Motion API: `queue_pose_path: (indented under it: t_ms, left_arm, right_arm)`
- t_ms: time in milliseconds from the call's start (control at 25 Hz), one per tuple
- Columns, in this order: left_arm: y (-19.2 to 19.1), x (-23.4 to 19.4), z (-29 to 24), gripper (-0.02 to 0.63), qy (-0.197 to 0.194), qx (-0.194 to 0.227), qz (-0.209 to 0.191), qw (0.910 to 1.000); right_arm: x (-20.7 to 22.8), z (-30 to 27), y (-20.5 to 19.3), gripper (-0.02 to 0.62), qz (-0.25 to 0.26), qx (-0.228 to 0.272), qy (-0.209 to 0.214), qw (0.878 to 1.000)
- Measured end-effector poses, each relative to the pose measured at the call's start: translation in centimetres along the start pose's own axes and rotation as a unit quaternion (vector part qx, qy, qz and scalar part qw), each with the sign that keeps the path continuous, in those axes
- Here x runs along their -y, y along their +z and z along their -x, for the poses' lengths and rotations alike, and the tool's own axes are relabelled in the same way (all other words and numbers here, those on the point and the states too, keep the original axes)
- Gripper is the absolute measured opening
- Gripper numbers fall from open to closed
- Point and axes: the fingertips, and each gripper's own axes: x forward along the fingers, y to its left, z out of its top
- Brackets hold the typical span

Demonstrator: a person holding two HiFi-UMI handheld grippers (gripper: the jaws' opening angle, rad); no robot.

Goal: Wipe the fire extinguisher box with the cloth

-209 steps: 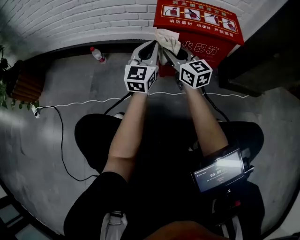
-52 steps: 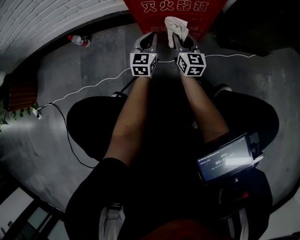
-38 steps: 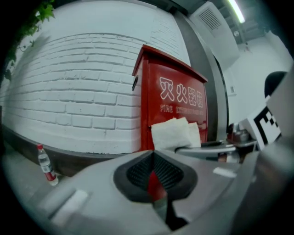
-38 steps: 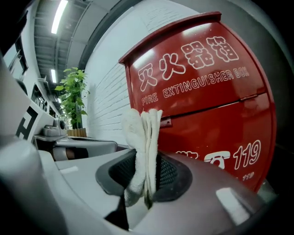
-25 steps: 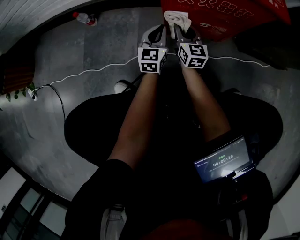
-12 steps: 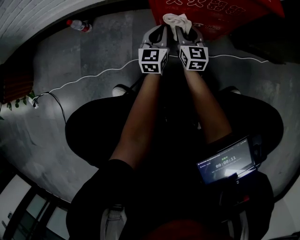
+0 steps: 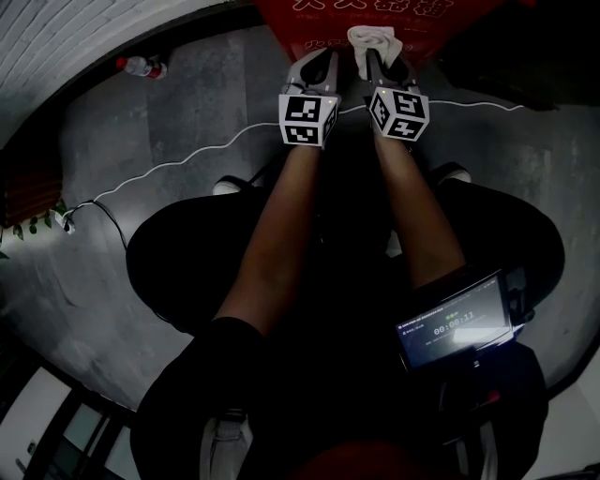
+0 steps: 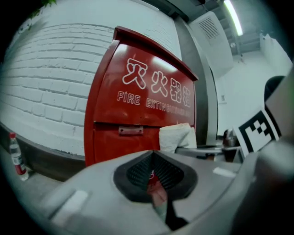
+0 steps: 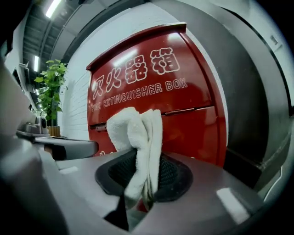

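Observation:
The red fire extinguisher box (image 7: 309, 21) stands against the white brick wall, its front with white lettering (image 8: 156, 82) filling both gripper views (image 9: 151, 92). My right gripper (image 7: 377, 62) is shut on a folded white cloth (image 7: 373, 42) that sticks up between its jaws (image 9: 138, 137), just in front of the box's lower front. In the left gripper view that cloth (image 8: 177, 137) shows at the right. My left gripper (image 7: 317, 70) hangs beside the right one, shut with nothing in it.
A white cable (image 7: 187, 159) runs across the grey floor in front of the box. A plastic bottle (image 7: 139, 67) lies by the wall at the left. A potted plant (image 9: 50, 92) stands further left. A timer screen (image 7: 455, 323) hangs at my waist.
Both grippers with the cloth have shifted a little to the right along the box's lower front. Since 8 s ago they have dropped from the box's top to its lower part.

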Motion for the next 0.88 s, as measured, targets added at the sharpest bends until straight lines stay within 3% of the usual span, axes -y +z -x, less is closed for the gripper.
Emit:
queue_pose_path:
  t_ms: [480,720,880]
  left_arm:
    - [-0.1,4.5,-2.2,0.003,-0.044,-0.002,-0.016,0.9989]
    - [-1.4,5.4,-2.2,0.003,-0.056,-0.014,-0.017,0.9982]
    - [-2.3,4.4,-1.6,0.003,-0.043,-0.022,-0.026,0.9985]
  right_arm:
    - [9.0,3.2,0.6,0.1,-0.02,0.014,-0.083,0.996]
    - [13.9,5.0,0.3,0.098,-0.063,0.02,-0.141,0.988]
    - [13.5,5.6,0.0,0.095,-0.06,0.016,-0.143,0.988]
